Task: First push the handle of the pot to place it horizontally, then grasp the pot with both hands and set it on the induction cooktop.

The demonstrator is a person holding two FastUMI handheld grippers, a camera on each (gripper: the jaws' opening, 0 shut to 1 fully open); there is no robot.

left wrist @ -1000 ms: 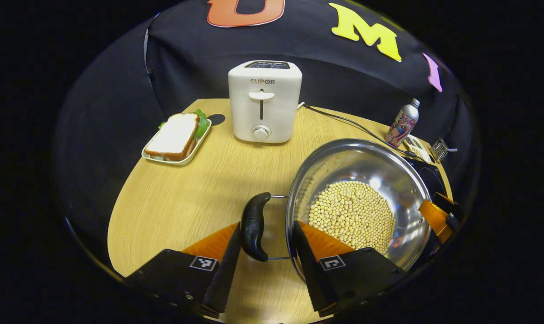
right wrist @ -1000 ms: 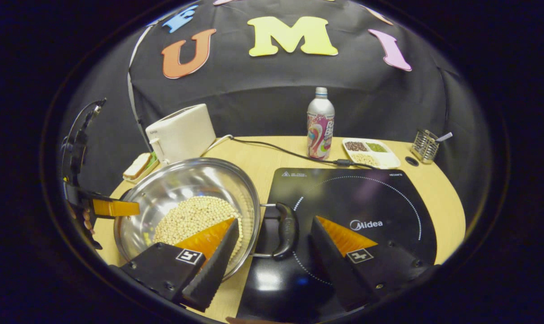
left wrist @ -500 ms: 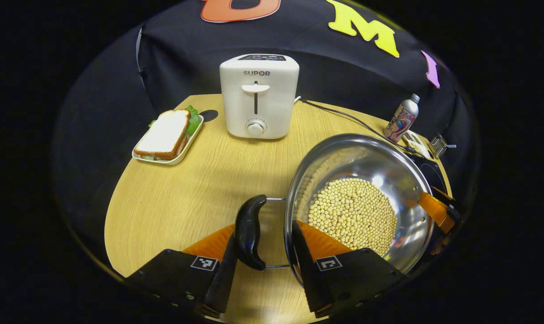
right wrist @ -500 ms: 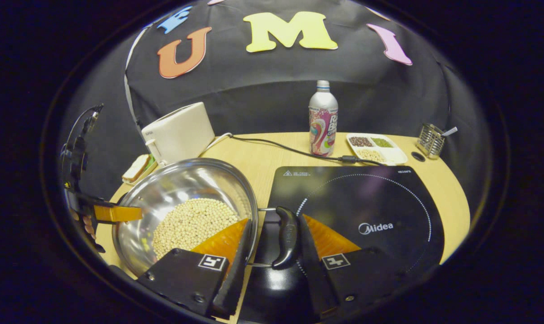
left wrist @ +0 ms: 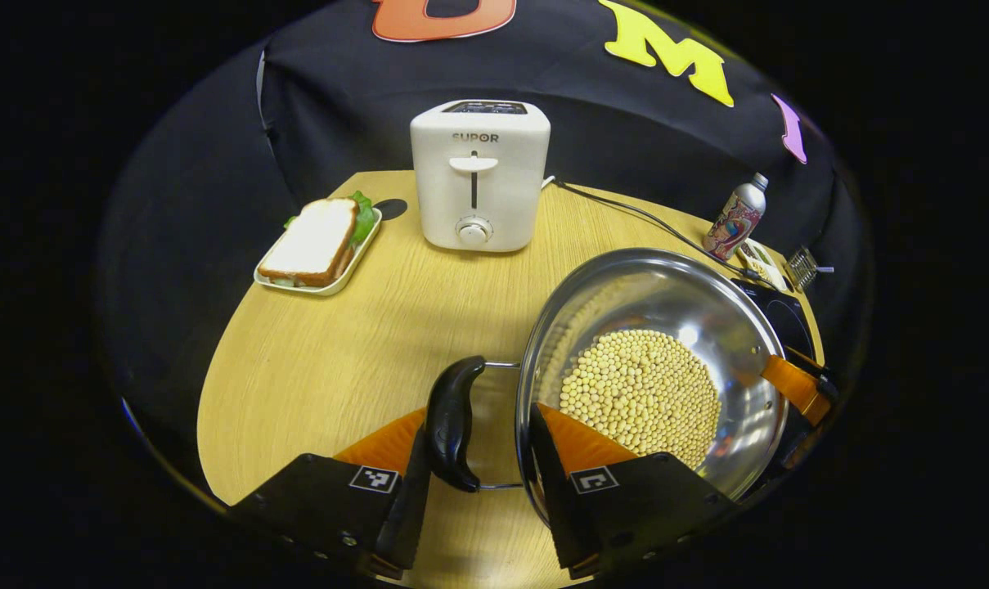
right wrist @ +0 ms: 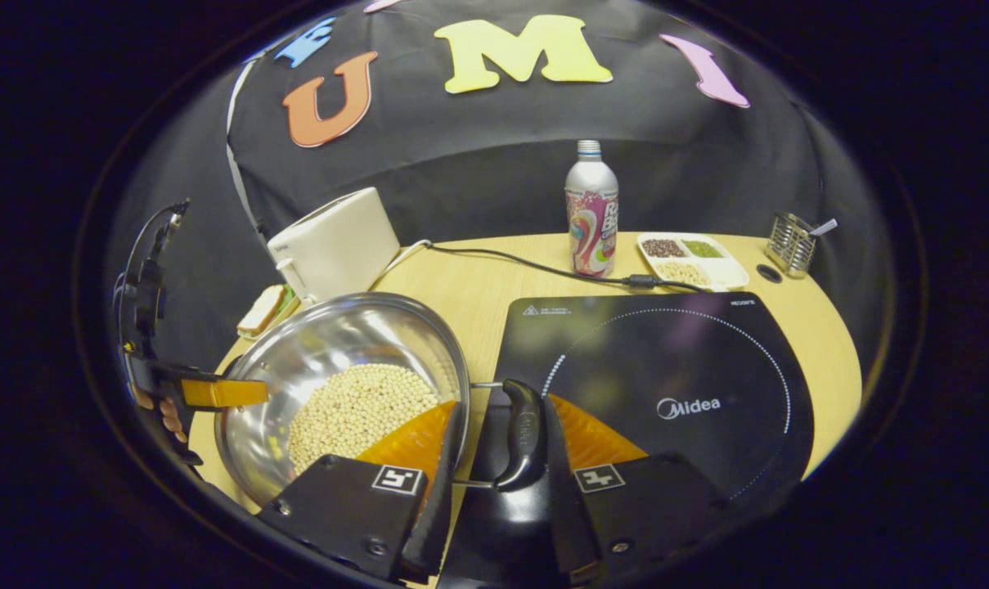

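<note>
A steel pot [left wrist: 666, 286] of soybeans [left wrist: 641, 393] rests on the wooden table, with a black handle on each side. My left gripper [left wrist: 476, 446] clamps the near handle [left wrist: 451, 417]: one finger lies against the grip's outer side, the other just inside the pot rim. In the right gripper view my right gripper [right wrist: 502, 442] holds the opposite handle [right wrist: 524, 429] the same way, narrowed onto it. That handle hangs over the edge of the black induction cooktop [right wrist: 674, 360], and the pot [right wrist: 330, 343] sits just left of the cooktop. The left gripper [right wrist: 216, 393] shows across the pot.
A white toaster [left wrist: 478, 176] and a sandwich on a tray [left wrist: 318, 245] stand at the back left. Behind the cooktop are a bottle [right wrist: 591, 209], a divided tray of grains [right wrist: 690, 262], a wire holder [right wrist: 793, 245] and a black cable [right wrist: 527, 266].
My right gripper's fingers have closed in from wide apart onto the pot's handle and rim. The left gripper's fingers narrowed slightly. The pot has hardly shifted.
</note>
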